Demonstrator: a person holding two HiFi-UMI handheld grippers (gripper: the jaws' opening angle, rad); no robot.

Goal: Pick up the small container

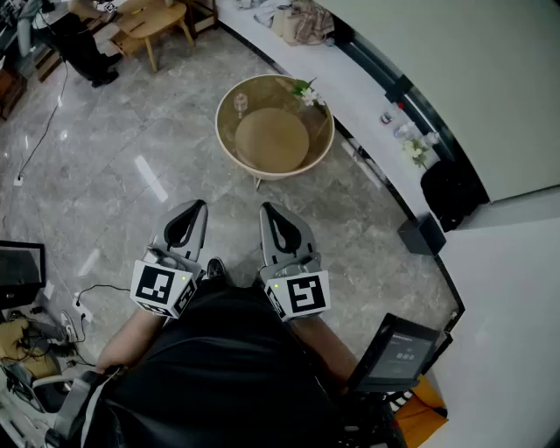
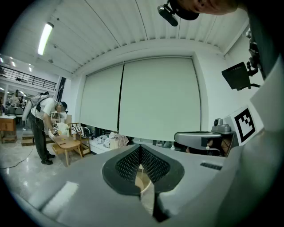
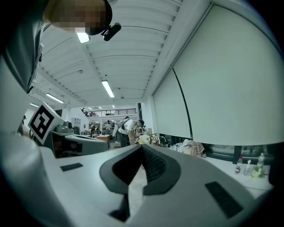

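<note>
Small container (image 1: 241, 103) and flowers (image 1: 304, 90) on round table (image 1: 276, 176)

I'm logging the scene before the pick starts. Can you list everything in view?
Round table: one, wood with a glass top, on the floor ahead of the grippers.
Small container: one, pale, on the table's far left.
Flowers: one white bunch, at the table's far rim.
Ledge: one, white, along the wall.
Cloth pile: one, beige, on the ledge.
Wooden stool: one, light wood, far left.
Screen: one, dark, lower right.
Left gripper: grey, shut, empty.
Right gripper: grey, shut, empty.
</note>
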